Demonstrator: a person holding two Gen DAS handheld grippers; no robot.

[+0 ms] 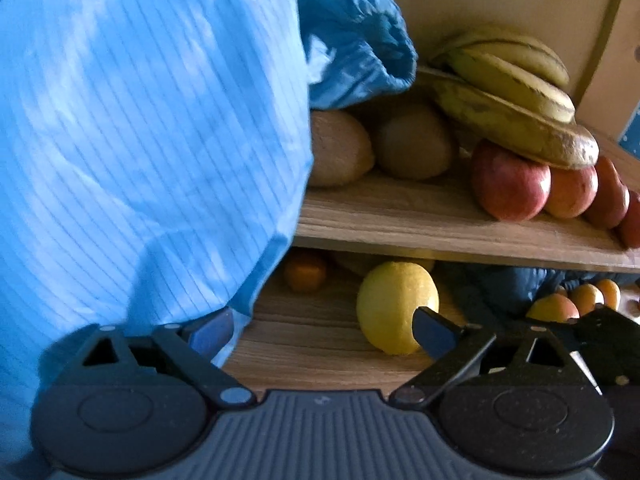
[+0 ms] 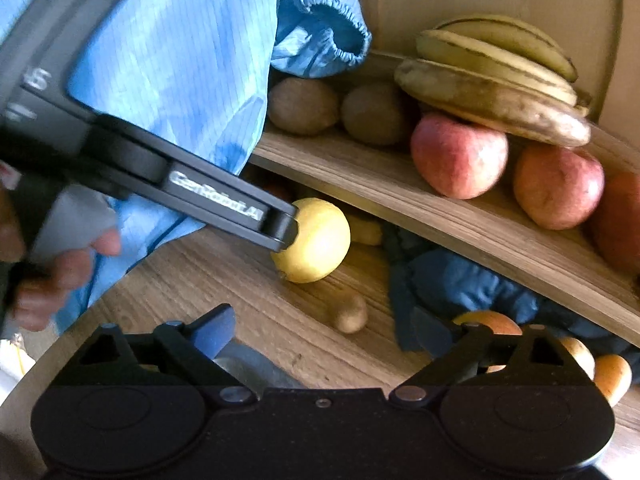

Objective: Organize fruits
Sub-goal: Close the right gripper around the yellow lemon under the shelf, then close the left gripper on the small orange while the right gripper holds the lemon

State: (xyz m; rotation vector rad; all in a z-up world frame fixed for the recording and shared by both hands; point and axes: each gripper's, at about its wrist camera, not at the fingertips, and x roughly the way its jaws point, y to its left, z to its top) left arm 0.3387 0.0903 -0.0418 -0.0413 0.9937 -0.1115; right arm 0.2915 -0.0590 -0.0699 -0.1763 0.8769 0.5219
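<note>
A yellow lemon (image 1: 390, 304) lies on the lower wooden board (image 1: 320, 344). My left gripper (image 1: 322, 332) is open just short of it, and its right pad overlaps the lemon's right edge in the picture. In the right wrist view one of the left gripper's fingers (image 2: 280, 224) ends at the left side of the lemon (image 2: 320, 240); I cannot tell whether they touch. My right gripper (image 2: 324, 332) stands open over the board with nothing between its pads, and a small brown fruit (image 2: 350, 314) lies just ahead. The upper shelf (image 2: 440, 216) holds kiwis (image 2: 302, 106), red apples (image 2: 458, 156) and bananas (image 2: 492, 80).
A person's blue striped sleeve (image 1: 152, 140) fills the left of both views, and a hand (image 2: 60, 276) grips the left tool. Several orange fruits (image 1: 554, 308) sit at the lower right beside a dark blue cloth (image 2: 460, 284). A cardboard wall (image 1: 500, 0) backs the shelf.
</note>
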